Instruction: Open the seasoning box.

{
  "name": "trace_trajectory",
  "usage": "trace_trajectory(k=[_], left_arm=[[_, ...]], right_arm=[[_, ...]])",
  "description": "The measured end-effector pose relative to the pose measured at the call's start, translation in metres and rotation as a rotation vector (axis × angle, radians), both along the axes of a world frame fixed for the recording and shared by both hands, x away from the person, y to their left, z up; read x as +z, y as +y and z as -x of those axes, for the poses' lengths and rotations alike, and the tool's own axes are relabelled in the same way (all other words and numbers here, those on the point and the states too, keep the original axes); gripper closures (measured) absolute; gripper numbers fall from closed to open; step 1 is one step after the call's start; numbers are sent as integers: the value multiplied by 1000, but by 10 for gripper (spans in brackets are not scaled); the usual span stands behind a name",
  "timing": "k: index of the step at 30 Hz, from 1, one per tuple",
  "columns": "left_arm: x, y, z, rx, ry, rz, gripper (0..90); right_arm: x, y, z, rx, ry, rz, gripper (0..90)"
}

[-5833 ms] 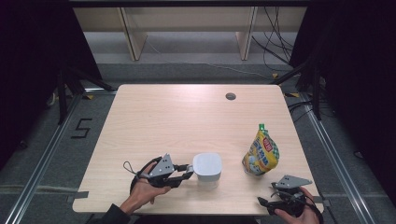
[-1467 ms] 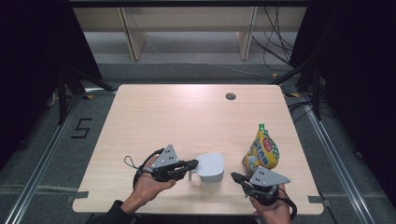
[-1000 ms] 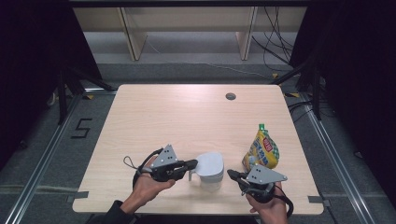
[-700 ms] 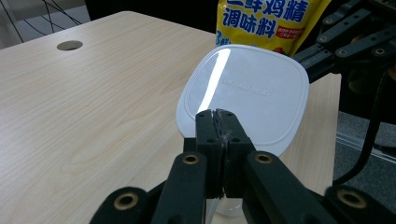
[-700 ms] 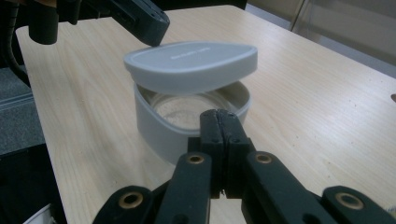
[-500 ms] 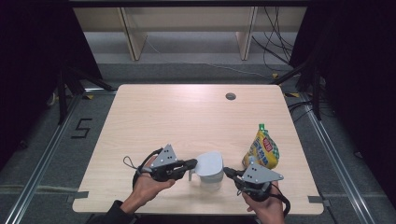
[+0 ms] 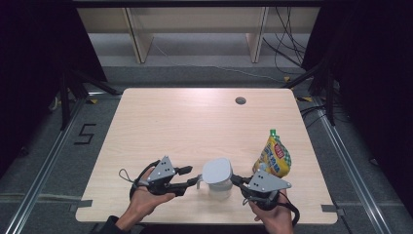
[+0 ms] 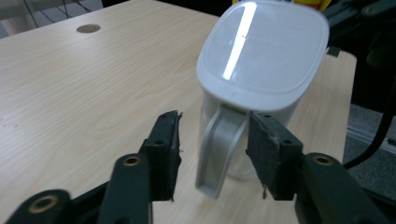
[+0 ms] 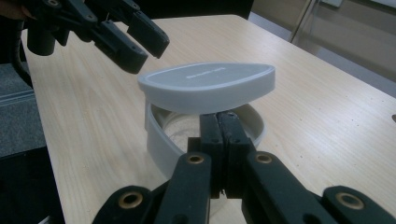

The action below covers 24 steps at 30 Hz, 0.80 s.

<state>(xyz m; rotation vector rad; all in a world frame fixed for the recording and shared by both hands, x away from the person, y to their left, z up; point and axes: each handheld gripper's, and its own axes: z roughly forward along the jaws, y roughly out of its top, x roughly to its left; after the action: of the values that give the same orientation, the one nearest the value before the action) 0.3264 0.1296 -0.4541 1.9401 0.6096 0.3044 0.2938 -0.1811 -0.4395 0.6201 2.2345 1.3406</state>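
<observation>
A clear jug [image 7: 218,185] with a white lid [image 7: 216,170] stands near the table's front edge. My left gripper [image 7: 193,176] is at its left. In the left gripper view the jaws have just been opening and stand open [image 8: 212,140] on either side of the white handle [image 8: 219,154], which sits between them. My right gripper [image 7: 234,179] comes in from the jug's right. Its jaws are shut [image 9: 218,122] with the tips tucked under the edge of the lid [image 9: 208,84]. The lid sits tilted, raised off the jug's rim [image 9: 156,135] on that side.
A yellow snack bag [image 7: 274,156] stands upright just behind my right gripper, near the table's right edge. A round cable hole [image 7: 240,101] is at the far side of the wooden table [image 7: 185,126]. The table's front edge runs just under both hands.
My left gripper's jaws have opened off the jug's handle. My right gripper has crept left up to the jug's lid.
</observation>
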Motion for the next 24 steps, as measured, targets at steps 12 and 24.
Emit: trace_trajectory(k=[12,24], left_arm=[[-27,16,17,2,65,-107,325],[-37,37,31,51,93,-122,221]], right_arm=[[8,6,-1,10,-25,-2,896],[18,16,0,26,-104,5,896]])
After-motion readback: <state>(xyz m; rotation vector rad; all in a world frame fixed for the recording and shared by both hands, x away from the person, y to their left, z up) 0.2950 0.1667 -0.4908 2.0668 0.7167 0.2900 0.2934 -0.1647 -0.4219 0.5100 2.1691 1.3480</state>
